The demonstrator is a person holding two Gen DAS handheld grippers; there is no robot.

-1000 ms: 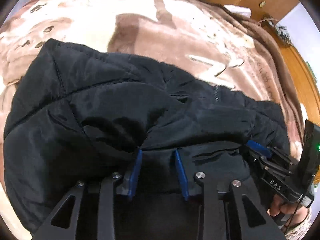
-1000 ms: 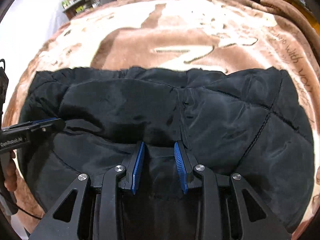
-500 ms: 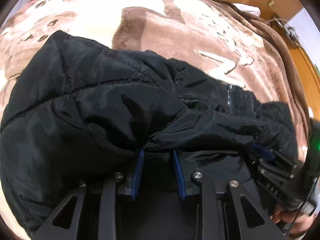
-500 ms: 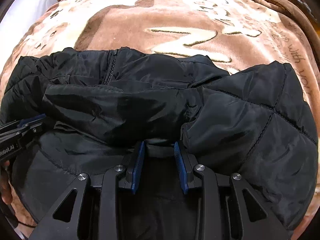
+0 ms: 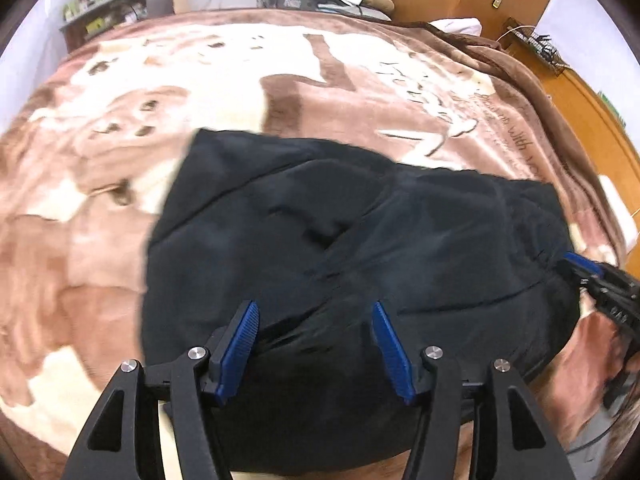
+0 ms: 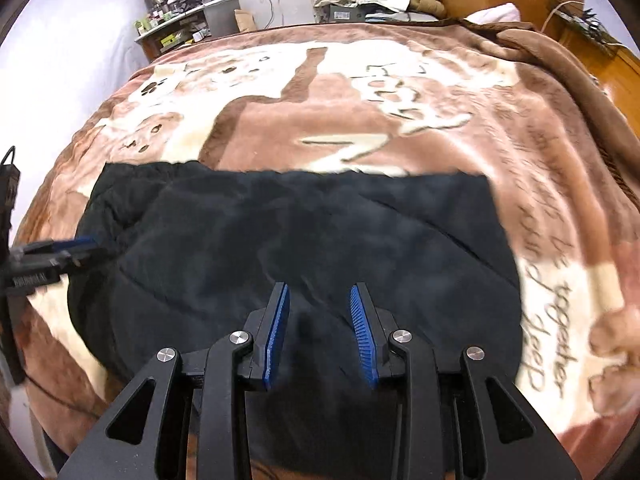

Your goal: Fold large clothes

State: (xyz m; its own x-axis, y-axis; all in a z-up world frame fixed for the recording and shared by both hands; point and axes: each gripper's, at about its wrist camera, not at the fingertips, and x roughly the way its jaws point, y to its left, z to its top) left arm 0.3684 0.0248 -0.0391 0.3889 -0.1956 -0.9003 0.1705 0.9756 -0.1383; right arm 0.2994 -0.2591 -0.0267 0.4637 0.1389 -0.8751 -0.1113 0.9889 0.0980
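A black quilted jacket (image 5: 360, 248) lies folded into a rough rectangle on the bed's brown and cream blanket (image 5: 200, 80); it also shows in the right wrist view (image 6: 300, 240). My left gripper (image 5: 314, 308) is open just above the jacket's near edge, holding nothing. My right gripper (image 6: 319, 289) is open above the near edge too, empty. The right gripper shows at the jacket's right edge in the left wrist view (image 5: 584, 268). The left gripper shows at its left edge in the right wrist view (image 6: 76, 246).
The blanket (image 6: 360, 100) covers the whole bed around the jacket. A cluttered shelf (image 6: 188, 20) stands beyond the far left corner. Wooden furniture (image 5: 592, 120) runs along the right side. Bedding and a box are piled at the bed's far end (image 6: 376, 0).
Both grippers opened and let go of the jacket fold, then pulled back and up. The raised fold now lies flat on the jacket.
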